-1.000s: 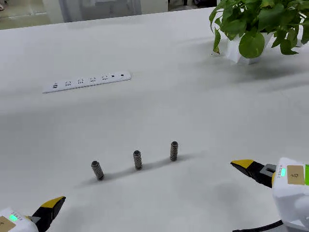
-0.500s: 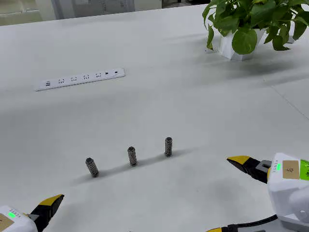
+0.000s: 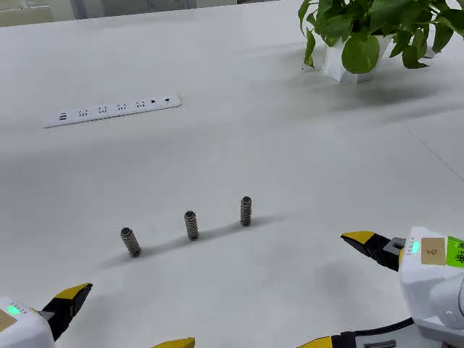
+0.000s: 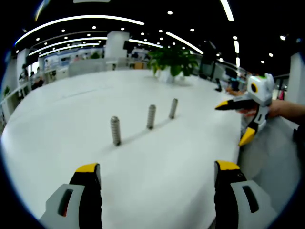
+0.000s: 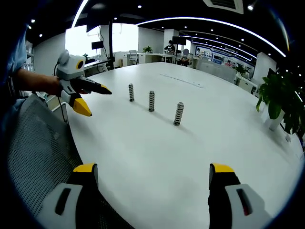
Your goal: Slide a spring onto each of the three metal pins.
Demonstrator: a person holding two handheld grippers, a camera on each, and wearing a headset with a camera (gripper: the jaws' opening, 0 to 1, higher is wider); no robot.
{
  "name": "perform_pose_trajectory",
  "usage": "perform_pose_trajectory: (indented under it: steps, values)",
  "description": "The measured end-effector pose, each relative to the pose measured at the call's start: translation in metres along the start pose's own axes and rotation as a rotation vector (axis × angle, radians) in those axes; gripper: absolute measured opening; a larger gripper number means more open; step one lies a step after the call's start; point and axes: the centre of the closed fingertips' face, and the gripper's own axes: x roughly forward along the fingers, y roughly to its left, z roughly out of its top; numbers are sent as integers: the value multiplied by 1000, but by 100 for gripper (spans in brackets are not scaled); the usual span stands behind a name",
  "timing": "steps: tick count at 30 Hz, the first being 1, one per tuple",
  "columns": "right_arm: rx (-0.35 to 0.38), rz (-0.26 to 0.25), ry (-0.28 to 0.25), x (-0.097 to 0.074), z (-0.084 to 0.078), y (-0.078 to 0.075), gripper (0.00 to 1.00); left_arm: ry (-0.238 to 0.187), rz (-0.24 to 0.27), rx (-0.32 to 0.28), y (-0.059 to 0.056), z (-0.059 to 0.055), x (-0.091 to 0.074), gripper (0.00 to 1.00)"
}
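Three metal pins stand upright in a slanted row on the white table (image 3: pixel 290 159), each wrapped in a coil spring: left spring (image 3: pixel 130 242), middle spring (image 3: pixel 191 225), right spring (image 3: pixel 246 211). My left gripper (image 3: pixel 123 317) hovers open at the near left, well short of the row, holding nothing. My right gripper (image 3: pixel 337 290) is open and empty at the near right. In the left gripper view the springs (image 4: pixel 151 117) stand beyond my open left gripper (image 4: pixel 157 167). The right gripper view shows the springs (image 5: pixel 151 101) ahead of my open right gripper (image 5: pixel 152 168).
A white power strip (image 3: pixel 111 111) lies at the far left of the table. A potted green plant (image 3: pixel 362 36) stands at the far right corner. A mesh chair back (image 5: pixel 33 143) sits by the near table edge.
The head camera has tilted, so the whole scene has shifted up and left. The lower jaw tips of both grippers have come into view. The springs and pins have not moved.
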Motion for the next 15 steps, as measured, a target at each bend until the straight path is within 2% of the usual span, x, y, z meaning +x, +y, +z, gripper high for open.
perform_pose_trajectory:
  steps: [6, 15]
  values:
    - [4, 2, -6, 1, 1, 0, 98, -7, 1, 1, 1, 3, -1, 100]
    - [-5, 19, 3, 3, 0, 4, 97, -2, 2, 4, 0, 0, -5, 100]
